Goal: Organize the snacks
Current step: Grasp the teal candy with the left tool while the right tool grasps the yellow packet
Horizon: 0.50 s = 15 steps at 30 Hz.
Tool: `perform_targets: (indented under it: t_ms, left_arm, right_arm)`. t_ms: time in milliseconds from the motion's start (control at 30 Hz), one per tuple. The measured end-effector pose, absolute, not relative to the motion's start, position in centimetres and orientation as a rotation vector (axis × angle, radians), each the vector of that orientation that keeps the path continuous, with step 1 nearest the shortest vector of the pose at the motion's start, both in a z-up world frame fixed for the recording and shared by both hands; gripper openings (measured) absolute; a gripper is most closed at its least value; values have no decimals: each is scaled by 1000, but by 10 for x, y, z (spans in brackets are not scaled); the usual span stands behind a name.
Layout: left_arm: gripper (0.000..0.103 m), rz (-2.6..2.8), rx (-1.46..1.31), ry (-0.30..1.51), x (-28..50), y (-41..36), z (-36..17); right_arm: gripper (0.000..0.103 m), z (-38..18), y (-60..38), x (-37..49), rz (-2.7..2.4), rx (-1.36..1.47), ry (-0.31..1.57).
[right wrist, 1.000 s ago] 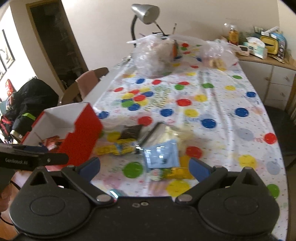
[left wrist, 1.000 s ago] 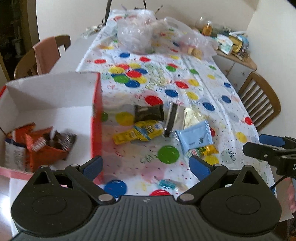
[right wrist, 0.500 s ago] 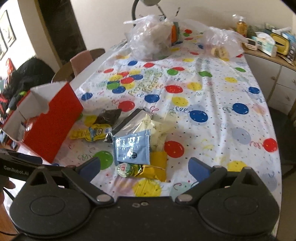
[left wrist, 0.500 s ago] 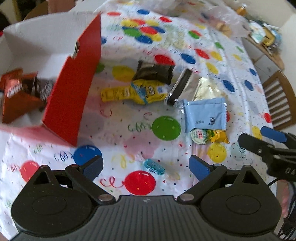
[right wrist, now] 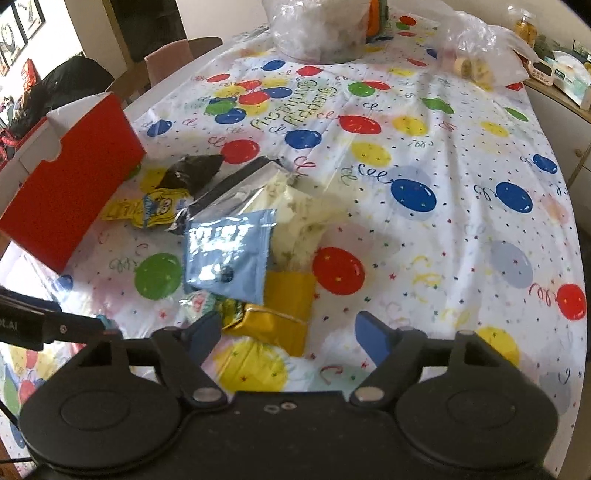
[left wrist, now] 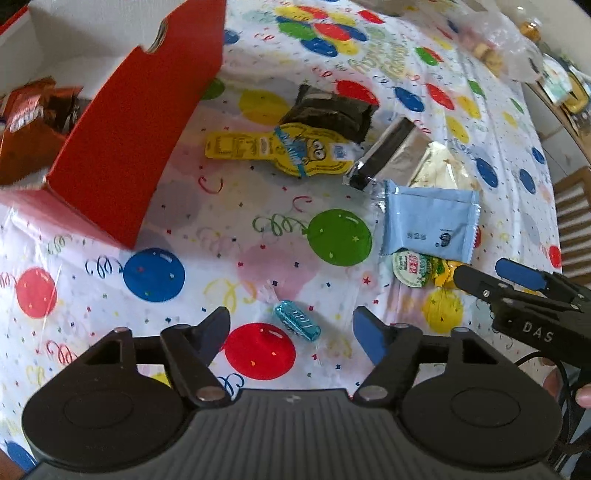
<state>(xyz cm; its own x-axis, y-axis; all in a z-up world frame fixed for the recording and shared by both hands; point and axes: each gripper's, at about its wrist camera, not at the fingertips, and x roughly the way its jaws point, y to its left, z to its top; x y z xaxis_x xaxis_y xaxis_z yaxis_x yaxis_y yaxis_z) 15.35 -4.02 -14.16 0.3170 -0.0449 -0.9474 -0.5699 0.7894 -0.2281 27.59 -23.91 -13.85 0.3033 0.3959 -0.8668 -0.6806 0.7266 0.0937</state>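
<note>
A white cloth printed with red, blue, green and yellow balloons covers the surface point(right wrist: 461, 155); chairs stand along its edges, and clear plastic bags point(right wrist: 317, 29) sit at the far end. A red cardboard box point(left wrist: 136, 147) stands at the left, holding orange wrappers point(left wrist: 29, 125).

The left gripper point(left wrist: 291, 326) points steeply down with its fingers closing, and a small teal-wrapped candy point(left wrist: 297, 325) lies on the cloth between them, not yet pressed by either pad. The right gripper point(right wrist: 286, 334) also has its fingers closing, with a gold foil packet point(right wrist: 273, 325) lying between them, nearer the left finger and apparently not yet pinched.

The candy is shiny, oblong, with twisted clear ends. The gold packet is creased and rests on a yellow sachet point(right wrist: 291, 291). Just beyond lie a light blue packet point(right wrist: 229, 254), a round green-lidded cup point(left wrist: 410, 267), a pale cream bag point(right wrist: 299, 210), a silver-and-black pack point(left wrist: 384, 155), a yellow cartoon-faced pouch point(left wrist: 280, 151) and a dark wrapper point(left wrist: 328, 110).
</note>
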Motion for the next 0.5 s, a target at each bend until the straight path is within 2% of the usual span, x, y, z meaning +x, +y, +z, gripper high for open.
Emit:
perform_targets:
  t_ms: [133,200,433,467,500]
  left_arm:
    - [62,395,-627,1225,156,-43,-147]
    - [59,400,-623,1231,159,-46,-150]
    - [51,399,-606,1226,161,-49,-155]
    - [50,401,-604,1223,161,-49,-155]
    - [42,403,-600,1224,161,-49,-155]
  right_arm:
    - [70,-142,-240,285,743,-281,1063]
    - [61,-145,-237,286,745,-293,1062]
    - [52,-150,-230,288,782,-266,1071]
    - [50,-150,-229,287,787,-260,1072]
    - [50,-152,-229,287,793,-257,1075]
